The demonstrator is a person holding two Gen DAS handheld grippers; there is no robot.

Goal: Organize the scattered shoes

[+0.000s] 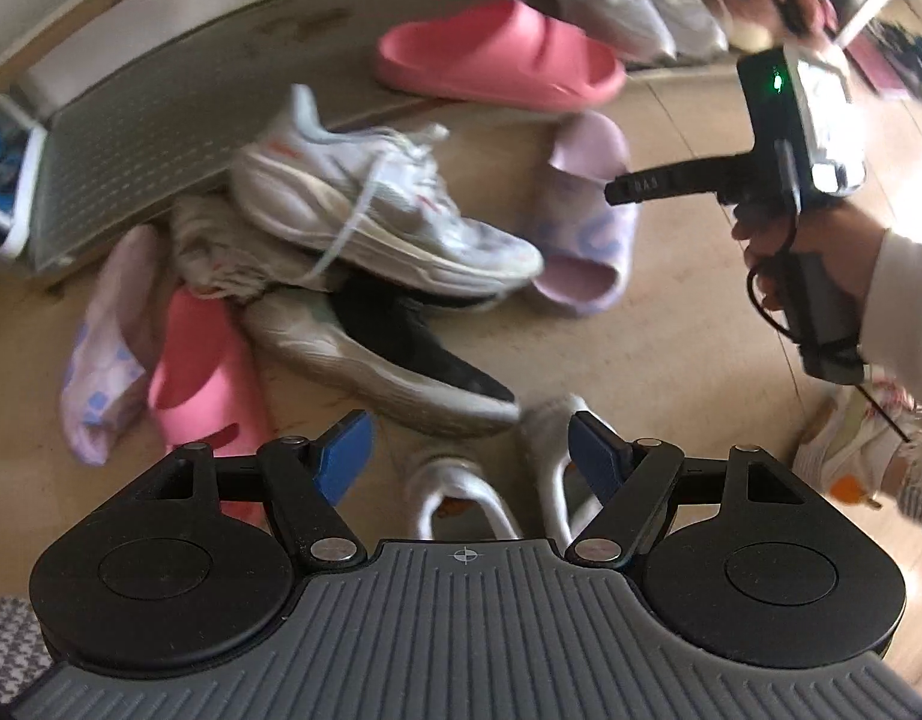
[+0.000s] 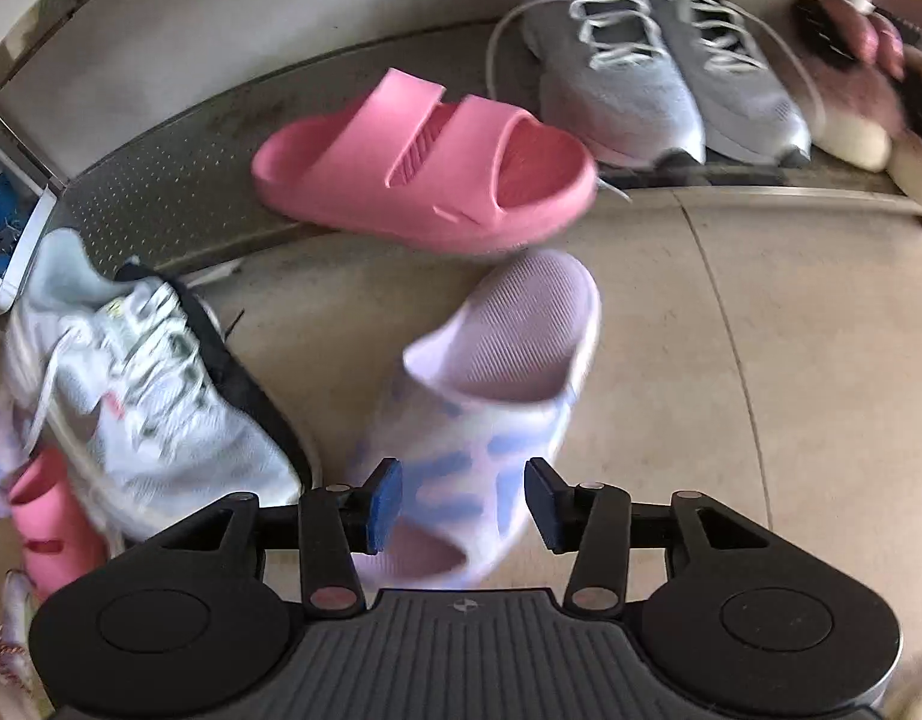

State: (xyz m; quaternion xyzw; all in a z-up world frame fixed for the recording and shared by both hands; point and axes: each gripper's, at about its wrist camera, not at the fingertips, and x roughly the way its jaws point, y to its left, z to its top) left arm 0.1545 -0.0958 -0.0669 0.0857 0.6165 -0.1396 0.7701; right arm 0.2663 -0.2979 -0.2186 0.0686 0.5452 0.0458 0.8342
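Shoes lie in a heap on the beige floor. A white sneaker point(image 1: 383, 198) rests on a black-and-grey sneaker point(image 1: 395, 354), with a pink slide point(image 1: 203, 372) and a lilac slide point(image 1: 101, 348) to the left. My left gripper point(image 1: 467, 456) is open, pointing down over a white sandal point(image 1: 461, 492). My right gripper point(image 2: 461, 504) is open above the strap of the other lilac slide point(image 2: 491, 372), and its pads are clear of it. A second pink slide point(image 2: 425, 168) lies on the edge of the low shelf beyond it. The white sneaker point(image 2: 155, 396) is at its left.
A pair of grey sneakers point(image 2: 659, 66) and fuzzy pink slippers point(image 2: 851, 72) stand on the low perforated metal shelf point(image 2: 161, 180) against the wall. A hand point(image 1: 821, 252) holds the right gripper at the right of the left wrist view. A white patterned shoe point(image 1: 851, 444) lies below it.
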